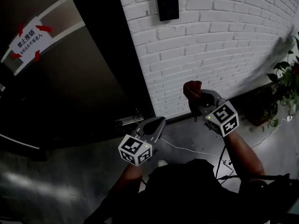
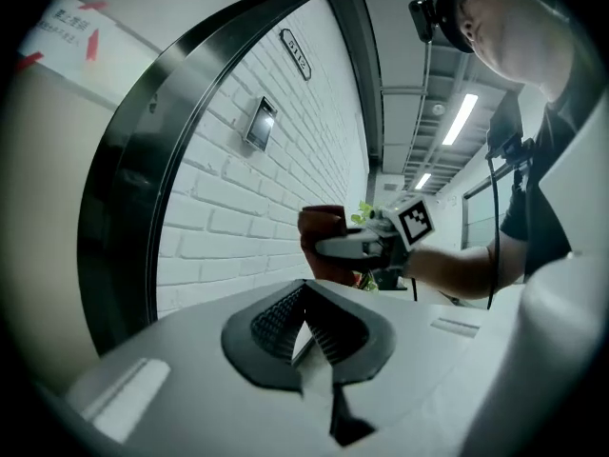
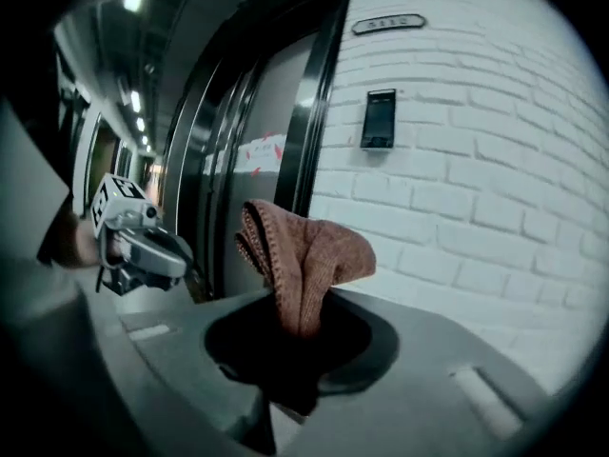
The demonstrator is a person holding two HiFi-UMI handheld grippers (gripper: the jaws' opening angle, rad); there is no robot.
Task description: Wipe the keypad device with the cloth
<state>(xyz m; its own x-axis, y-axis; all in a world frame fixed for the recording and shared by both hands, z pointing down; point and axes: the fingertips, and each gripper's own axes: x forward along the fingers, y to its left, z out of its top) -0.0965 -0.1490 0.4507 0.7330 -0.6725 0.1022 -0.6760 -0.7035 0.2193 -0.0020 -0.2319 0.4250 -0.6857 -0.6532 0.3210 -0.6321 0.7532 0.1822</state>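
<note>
keypad device (image 3: pixel 379 119) on wall (image 1: pixel 219 45), nameplate (image 3: pixel 387 24) above it | door (image 1: pixel 79 87) left of wall, sign (image 1: pixel 29 40) on door | cloth (image 3: pixel 303 250) in right claw (image 3: pixel 300 327), before wall, below keypad device | left claw (image 2: pixel 304 317) left of right claw, tips together, nothing between | plant (image 1: pixel 286 80) far right, by wall

A: Is there any writing that can be read?
B: Yes, one. The white paper sign (image 1: pixel 29 41) on the dark door (image 1: pixel 70 87) says "禁止推销" in large characters.
A: And the line under it?
B: It is too small to read. The narrow plate (image 3: pixel 388 24) on the brick wall (image 3: pixel 495 188) is also not legible.
</note>
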